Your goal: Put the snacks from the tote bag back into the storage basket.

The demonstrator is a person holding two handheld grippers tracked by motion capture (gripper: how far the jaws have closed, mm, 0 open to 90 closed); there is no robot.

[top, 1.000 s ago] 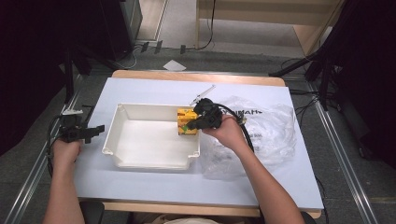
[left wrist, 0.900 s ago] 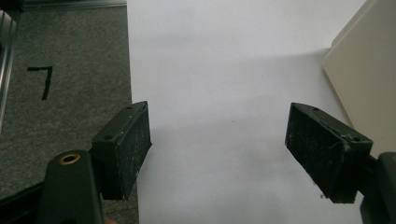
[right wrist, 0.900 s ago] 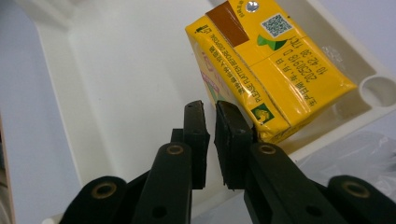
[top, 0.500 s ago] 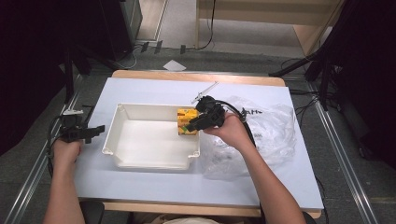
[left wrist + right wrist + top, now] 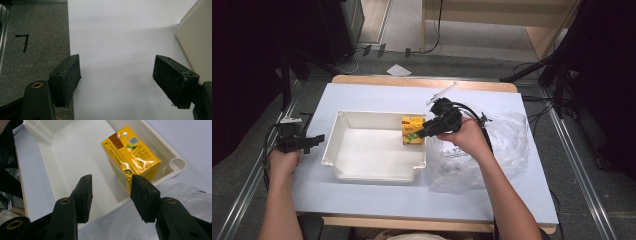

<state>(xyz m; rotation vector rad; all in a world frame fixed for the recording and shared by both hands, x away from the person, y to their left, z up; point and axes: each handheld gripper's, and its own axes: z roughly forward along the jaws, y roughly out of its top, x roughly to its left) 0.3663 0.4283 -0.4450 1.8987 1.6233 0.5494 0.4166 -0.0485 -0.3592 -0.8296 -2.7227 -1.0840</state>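
A yellow drink carton (image 5: 412,130) stands in the far right corner of a white tray (image 5: 371,174) at the table's middle. My right gripper (image 5: 421,133) hovers at the tray's right wall with its jaws pointing at the carton. In the right gripper view the carton (image 5: 130,155) lies just beyond the right jaw, and the right gripper (image 5: 111,182) is open with nothing between its jaws. My left gripper (image 5: 314,139) rests near the table's left edge beside the tray. It is open over bare white tabletop (image 5: 116,67).
A crumpled clear plastic bag (image 5: 507,145) lies right of the tray, under my right forearm. A thin pale strip (image 5: 442,93) lies on the table behind the tray. The tray's outer wall (image 5: 197,40) is close to the left gripper. Grey floor (image 5: 32,50) borders the table's left edge.
My right gripper has drawn back a little to the right, away from the carton, which stays in the tray. The left gripper has not moved.
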